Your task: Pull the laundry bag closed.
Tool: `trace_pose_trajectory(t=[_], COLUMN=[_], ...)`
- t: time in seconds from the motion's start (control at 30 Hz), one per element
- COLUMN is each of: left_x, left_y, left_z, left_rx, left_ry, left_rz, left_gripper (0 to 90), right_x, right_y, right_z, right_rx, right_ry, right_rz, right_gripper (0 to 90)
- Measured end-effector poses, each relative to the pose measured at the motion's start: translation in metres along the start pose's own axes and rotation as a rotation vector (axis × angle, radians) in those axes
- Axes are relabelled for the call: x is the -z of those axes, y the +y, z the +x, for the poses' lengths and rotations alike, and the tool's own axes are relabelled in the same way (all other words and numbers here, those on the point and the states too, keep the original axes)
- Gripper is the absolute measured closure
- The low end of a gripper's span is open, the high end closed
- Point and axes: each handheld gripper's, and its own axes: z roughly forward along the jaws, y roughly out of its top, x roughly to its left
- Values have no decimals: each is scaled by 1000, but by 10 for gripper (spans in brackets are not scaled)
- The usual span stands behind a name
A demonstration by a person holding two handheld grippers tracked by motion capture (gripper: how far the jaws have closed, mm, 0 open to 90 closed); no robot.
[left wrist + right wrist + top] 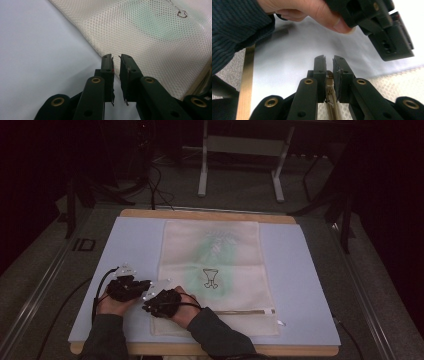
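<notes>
Nearest, at the front edge of the counter (pixel 300 270): two dark sleeves and both hands, close together at the near left corner of the mesh bag (pixel 215 265).

Left gripper (pixel 131 281) just left of the bag's near left corner, over the pale blue surface; in the left gripper view its tip (pixel 116 58) just short of the bag's edge (pixel 150 37), jaws narrow with a thin gap, nothing seen between them.

Right gripper (pixel 150 304) just right of the left one, over the bag's near left corner and turned toward the left; in the right gripper view its tip (pixel 329 58) nearly closed, jaws pinched on a thin tan strip (pixel 331 100) running up along the bag's edge, probably the zipper band. Beyond those jaws, the left hand (pixel 312 12) with its gripper (pixel 387 30) over the blue surface, and the wooden rim (pixel 245 82) of the counter at the left.

Farther on, the bag lying flat, white mesh, running from near the front edge almost to the far edge, roughly central. Zipper line (pixel 240 311) across its near end. A small dark outline drawing (pixel 210 277) at mid-length, a faint green patch (pixel 220 245) showing through beyond it.

Beyond the counter, grey floor, cables and a metal stand (pixel 240 165) in dim light.
</notes>
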Motion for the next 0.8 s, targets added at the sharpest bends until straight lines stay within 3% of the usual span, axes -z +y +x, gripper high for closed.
trace_pose_trajectory(t=[0.4,0.8], left_x=[-1,-2], left_y=[0,1], left_z=[-1,-4], left_rx=[-10,-22], left_ry=[-3,-13], left_rz=[8,14], left_gripper=[808,808], right_x=[15,12], right_y=[-21,-33], right_z=[-2,-11], right_rx=[-17,-53], right_ry=[-3,18], right_rz=[4,45], right_gripper=[850,763])
